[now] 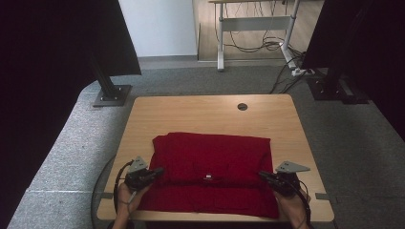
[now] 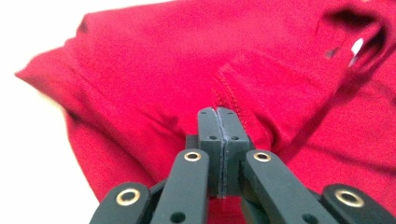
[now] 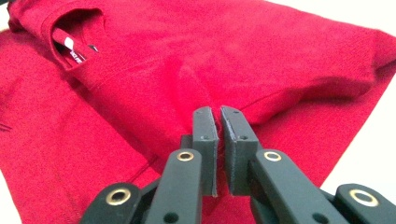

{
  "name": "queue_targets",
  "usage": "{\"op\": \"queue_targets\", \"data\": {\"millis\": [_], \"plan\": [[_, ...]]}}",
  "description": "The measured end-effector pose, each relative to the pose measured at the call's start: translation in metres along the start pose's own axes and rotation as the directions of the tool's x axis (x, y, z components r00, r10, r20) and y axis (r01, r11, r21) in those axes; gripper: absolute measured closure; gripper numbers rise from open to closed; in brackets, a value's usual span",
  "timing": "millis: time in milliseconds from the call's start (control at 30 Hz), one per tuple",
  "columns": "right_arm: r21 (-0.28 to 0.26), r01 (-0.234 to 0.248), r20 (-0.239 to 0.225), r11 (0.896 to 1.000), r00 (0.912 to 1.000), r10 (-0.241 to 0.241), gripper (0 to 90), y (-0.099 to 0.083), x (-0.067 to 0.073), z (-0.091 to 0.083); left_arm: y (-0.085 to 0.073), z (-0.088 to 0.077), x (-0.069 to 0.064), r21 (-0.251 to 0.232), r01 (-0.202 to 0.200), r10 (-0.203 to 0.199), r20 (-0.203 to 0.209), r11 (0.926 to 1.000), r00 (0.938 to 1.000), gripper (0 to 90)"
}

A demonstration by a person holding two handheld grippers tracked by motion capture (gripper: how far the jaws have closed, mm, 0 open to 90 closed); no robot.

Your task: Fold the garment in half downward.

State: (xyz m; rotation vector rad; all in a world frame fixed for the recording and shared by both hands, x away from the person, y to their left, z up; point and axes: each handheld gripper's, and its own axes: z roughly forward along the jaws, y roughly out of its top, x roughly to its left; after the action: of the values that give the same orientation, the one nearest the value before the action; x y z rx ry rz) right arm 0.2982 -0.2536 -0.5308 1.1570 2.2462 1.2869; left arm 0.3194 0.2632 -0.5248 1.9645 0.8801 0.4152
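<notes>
Red cotton garment (image 1: 212, 171), folded once across its width, lies on my side of the pale wooden table (image 1: 200, 112), its near hem close to the table's front edge. A neck opening with a small white label (image 1: 208, 177) sits on the fold line, about midway between my two tools.

My left gripper (image 1: 159, 170) is at the garment's left edge, on the fold. In the left gripper view its black jaws (image 2: 218, 112) are pressed flat together with no gap, tips against a stitched seam (image 2: 229, 95); I cannot tell whether any cloth is pinched between them.

My right gripper (image 1: 262, 174) is at the garment's right edge, level with the other. In the right gripper view its jaws (image 3: 219, 112) are nearly together, a thin slit left between the pads, tips sitting on a raised ridge of red cloth; whether that cloth is caught in the slit I cannot tell. The collar and label (image 3: 74, 53) show farther off at upper left.
</notes>
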Motion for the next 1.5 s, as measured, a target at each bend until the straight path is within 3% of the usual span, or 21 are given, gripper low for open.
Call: {"op": "queue_targets", "data": {"millis": [133, 267, 367, 500, 667, 800, 1067, 1300, 1433, 1500], "plan": [[-0.053, 0.029, 0.014, 0.998, 0.9995, -0.028, 84.7, 0.008, 0.007, -0.017, 0.010, -0.025, -0.003, -0.096, -0.034, 0.032, -0.023, 0.9948, 0.9992, 89.7], [-0.093, 0.046, 0.005, 0.995, 0.9989, -0.046, 84.7, 0.015, 0.018, -0.036, 0.013, -0.043, -0.010, -0.121, -0.049, 0.048, -0.010, 0.9914, 0.9988, 89.7], [-0.067, 0.039, -0.004, 0.997, 0.9992, -0.039, 84.7, 0.010, 0.025, -0.039, 0.000, -0.043, -0.015, -0.080, -0.034, 0.034, 0.009, 0.9962, 0.9994, 89.6], [0.009, 0.015, -0.021, 1.000, 0.9997, -0.015, 84.7, -0.010, 0.028, -0.028, -0.024, -0.031, -0.019, 0.010, -0.012, 0.012, 0.028, 0.9999, 0.9995, 89.6], [0.115, 0.001, -0.008, 0.993, 1.0000, 0.000, 84.6, -0.030, 0.025, -0.008, -0.039, -0.014, -0.024, 0.123, -0.035, 0.035, 0.002, 0.9918, 0.9994, 89.3], [0.121, -0.011, 0.002, 0.993, 0.9999, 0.011, 84.7, -0.031, 0.016, 0.002, -0.038, -0.001, -0.021, 0.145, -0.050, 0.053, -0.012, 0.9881, 0.9985, 89.2], [0.111, -0.022, 0.052, 0.994, 0.9985, 0.016, 84.6, -0.012, -0.011, 0.024, -0.024, 0.026, -0.003, 0.127, 0.019, -0.016, -0.028, 0.9917, 0.9995, 88.9], [0.094, -0.056, 0.063, 0.994, 0.9967, 0.050, 84.2, -0.002, -0.035, 0.036, -0.021, 0.034, -0.001, 0.112, 0.050, -0.047, -0.026, 0.9924, 0.9986, 87.7], [0.087, -0.054, 0.048, 0.995, 0.9976, 0.050, 78.9, -0.002, -0.035, 0.034, -0.022, 0.031, 0.009, 0.090, 0.125, -0.124, -0.006, 0.9881, 0.9922, 72.2], [0.075, -0.040, 0.061, 0.996, 0.9975, 0.035, 70.2, -0.001, -0.034, 0.031, -0.019, 0.026, 0.013, 0.072, 0.149, -0.148, -0.029, 0.9861, 0.9886, 57.4]]}}
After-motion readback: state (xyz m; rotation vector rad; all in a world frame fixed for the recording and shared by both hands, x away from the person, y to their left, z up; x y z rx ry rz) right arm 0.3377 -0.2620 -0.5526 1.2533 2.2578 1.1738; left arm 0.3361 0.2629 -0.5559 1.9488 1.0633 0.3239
